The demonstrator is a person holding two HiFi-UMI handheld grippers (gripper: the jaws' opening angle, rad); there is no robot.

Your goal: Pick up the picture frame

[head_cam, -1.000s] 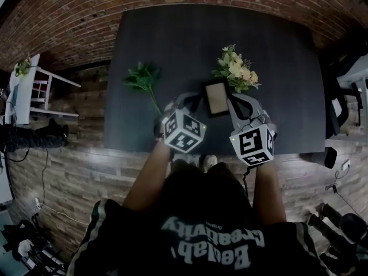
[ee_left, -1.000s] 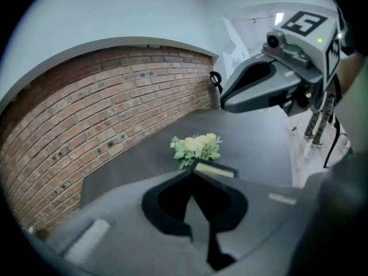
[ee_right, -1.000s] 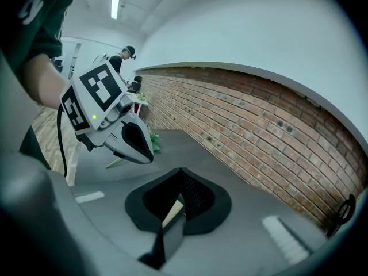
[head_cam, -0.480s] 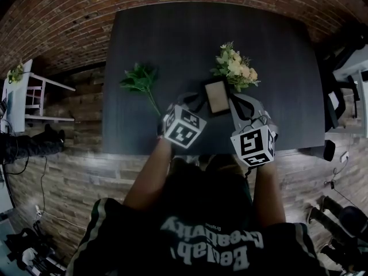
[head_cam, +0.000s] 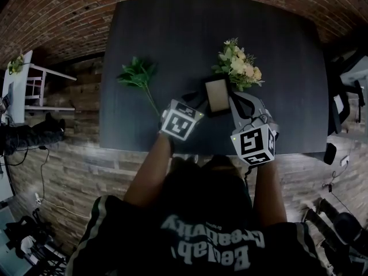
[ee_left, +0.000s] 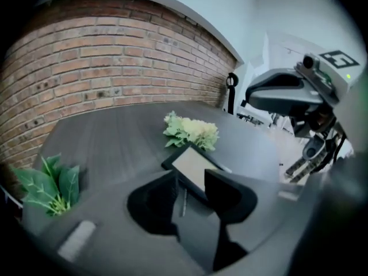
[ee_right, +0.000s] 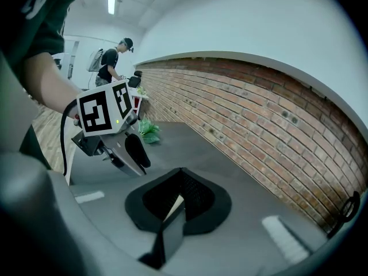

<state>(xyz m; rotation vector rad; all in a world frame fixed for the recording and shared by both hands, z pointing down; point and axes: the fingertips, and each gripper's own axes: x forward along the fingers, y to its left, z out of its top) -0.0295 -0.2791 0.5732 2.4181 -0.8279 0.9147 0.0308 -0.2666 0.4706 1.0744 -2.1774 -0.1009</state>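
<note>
The left gripper [ee_left: 191, 181] has its jaws opening, with the near edge of the picture frame [ee_left: 192, 164] lying between them unpressed. The right gripper [ee_right: 178, 199] is clamped on the frame's other side. Both point slantwise down, the forearms reaching over the near edge of the dark table [head_cam: 172, 33]. The shirt [head_cam: 213, 240] has pale print, upside down, that seems to read "Creativity". Yellow flowers [head_cam: 238, 68] lie just beside the frame and a leafy sprig [head_cam: 138, 76] well to the left. Open tabletop stretches beyond.

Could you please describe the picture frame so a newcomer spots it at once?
Find the dark table by the brick wall. Near its front edge, beside the pale bouquet, is the frame. It alone is a flat rectangle, dark-rimmed with a pale centre.
</note>
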